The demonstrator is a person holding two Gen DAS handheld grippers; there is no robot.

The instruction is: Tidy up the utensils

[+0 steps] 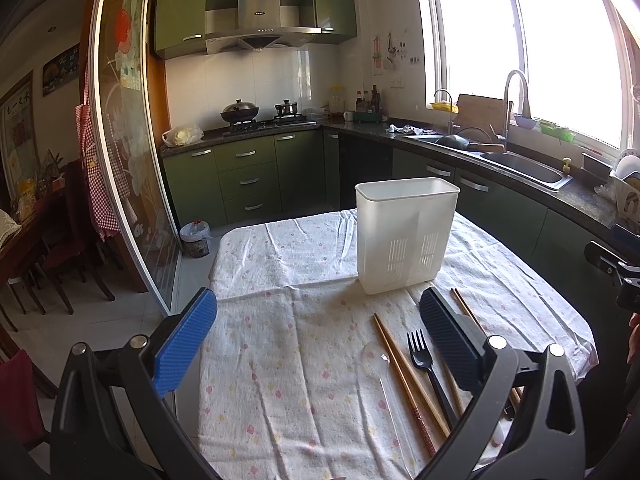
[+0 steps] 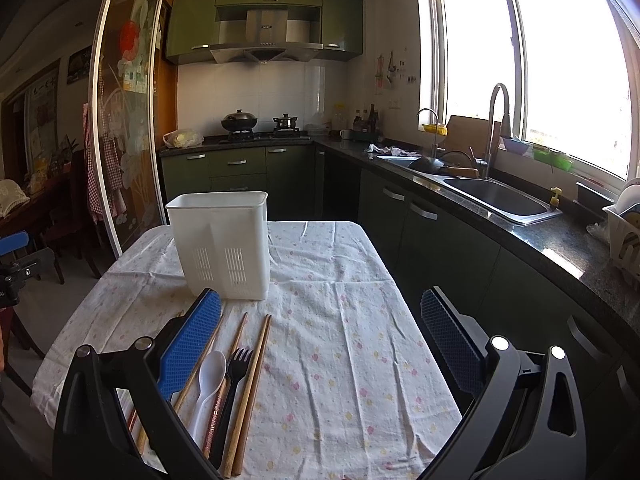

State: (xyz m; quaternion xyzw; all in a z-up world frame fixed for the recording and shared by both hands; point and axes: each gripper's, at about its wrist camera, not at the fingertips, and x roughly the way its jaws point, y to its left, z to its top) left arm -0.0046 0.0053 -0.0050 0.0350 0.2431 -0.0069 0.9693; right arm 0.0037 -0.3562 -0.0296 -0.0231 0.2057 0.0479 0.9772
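A white plastic utensil holder (image 1: 406, 236) stands upright on the cloth-covered table (image 1: 280, 360); it also shows in the right wrist view (image 2: 222, 244). In front of it lie several wooden chopsticks (image 1: 408, 376), a black plastic fork (image 1: 428, 368) and a clear plastic spoon (image 1: 378, 364). In the right wrist view I see chopsticks (image 2: 250, 392), the black fork (image 2: 234, 384) and a white spoon (image 2: 208, 384). My left gripper (image 1: 318, 340) is open and empty above the table, left of the utensils. My right gripper (image 2: 320, 344) is open and empty, right of the utensils.
Green kitchen cabinets and a dark counter with a sink (image 2: 496, 196) run along the right. A stove with pots (image 1: 240, 114) is at the back. A glass sliding door (image 1: 124, 160) and a small bin (image 1: 195, 238) are on the left. A dish rack (image 2: 624, 236) sits far right.
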